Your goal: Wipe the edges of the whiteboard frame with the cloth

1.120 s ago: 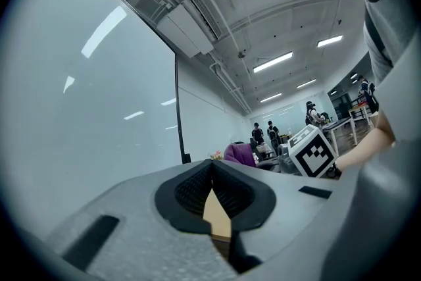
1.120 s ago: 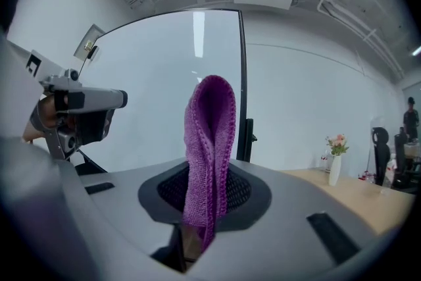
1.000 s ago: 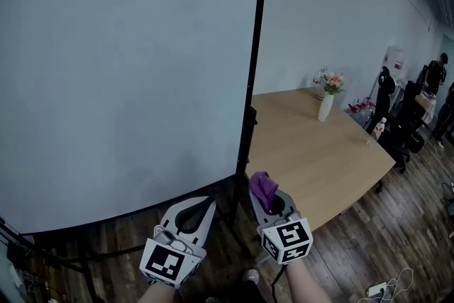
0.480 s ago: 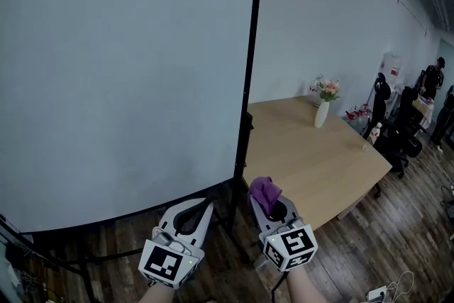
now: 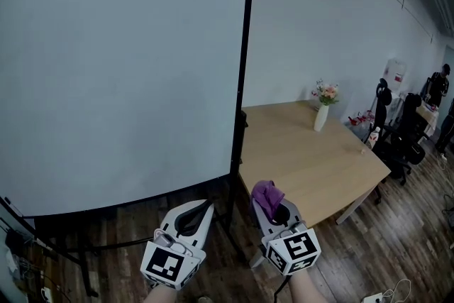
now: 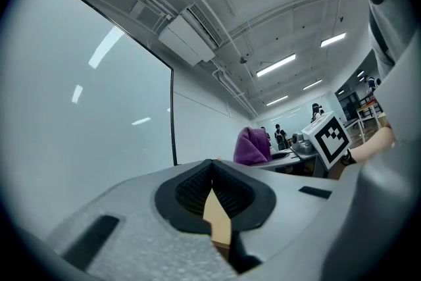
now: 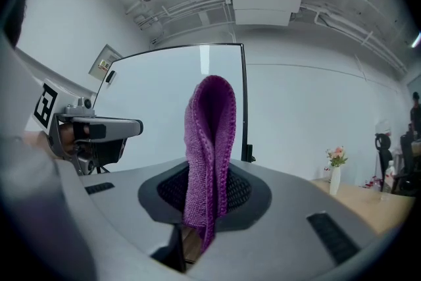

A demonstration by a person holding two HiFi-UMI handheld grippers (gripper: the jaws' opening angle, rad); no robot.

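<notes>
A large whiteboard point(image 5: 120, 81) with a thin black frame point(image 5: 243, 60) fills the left of the head view; its right edge runs down to a stand. My right gripper point(image 5: 267, 194) sits low at centre, just right of that edge, shut on a folded purple cloth point(image 5: 267, 195) that sticks up from the jaws. In the right gripper view the purple cloth point(image 7: 209, 148) rises between the jaws, with the frame's right edge point(image 7: 245, 102) behind it. My left gripper point(image 5: 196, 208) is lower left of the frame's bottom corner, shut with nothing in it.
A light wooden table point(image 5: 305, 152) stands right of the whiteboard, with a white vase of flowers point(image 5: 323, 110) on it. Black office chairs point(image 5: 401, 131) and people stand at the far right. The board's dark stand legs point(image 5: 78, 252) cross the wooden floor below.
The view has tilted up, so the whiteboard's top right corner now shows. Both grippers sit slightly lower in the frame, with the cloth still held.
</notes>
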